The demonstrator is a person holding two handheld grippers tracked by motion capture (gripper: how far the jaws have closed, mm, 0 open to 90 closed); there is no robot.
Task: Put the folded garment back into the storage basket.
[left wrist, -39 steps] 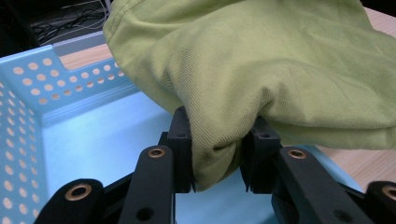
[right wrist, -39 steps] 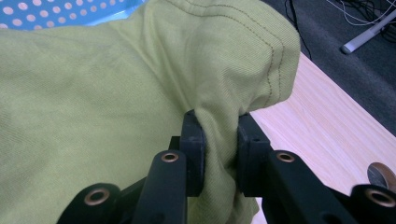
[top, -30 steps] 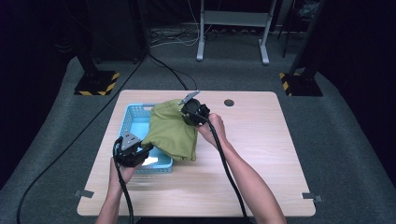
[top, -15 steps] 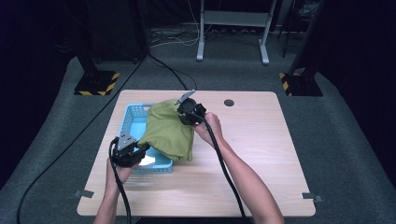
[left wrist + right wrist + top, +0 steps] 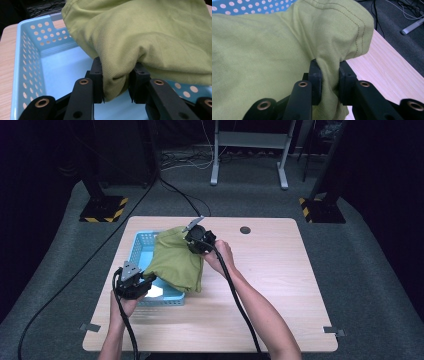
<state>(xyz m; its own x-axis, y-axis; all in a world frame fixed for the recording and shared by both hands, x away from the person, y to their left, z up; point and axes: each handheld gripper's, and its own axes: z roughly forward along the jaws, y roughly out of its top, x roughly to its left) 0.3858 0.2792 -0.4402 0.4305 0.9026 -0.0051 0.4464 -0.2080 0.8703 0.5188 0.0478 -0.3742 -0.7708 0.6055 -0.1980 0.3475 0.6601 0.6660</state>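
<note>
1. Wood-topped table [image 5: 280,285] sits on grey carpet in a dark room; I see a white metal stand [image 5: 248,150] at the far side, black posts with yellow-striped bases [image 5: 104,209] at either far corner, and a small dark hole [image 5: 245,230] in the tabletop.
2. Compared with a second ago, my grip is unchanged — left gripper [image 5: 115,86] clamped on a near fold of the green cloth [image 5: 177,260], right gripper [image 5: 329,80] clamped on its stitched far edge. In the high view the cloth has bunched a little narrower and both hands have barely shifted.
3. The cloth hangs between the two grippers, draped over the blue perforated basket [image 5: 142,247] and covering most of its right half.
4. The basket's near wall lies just under the left gripper — its open floor shows beside the cloth. Black cables [image 5: 240,305] trail from both grippers toward me.
</note>
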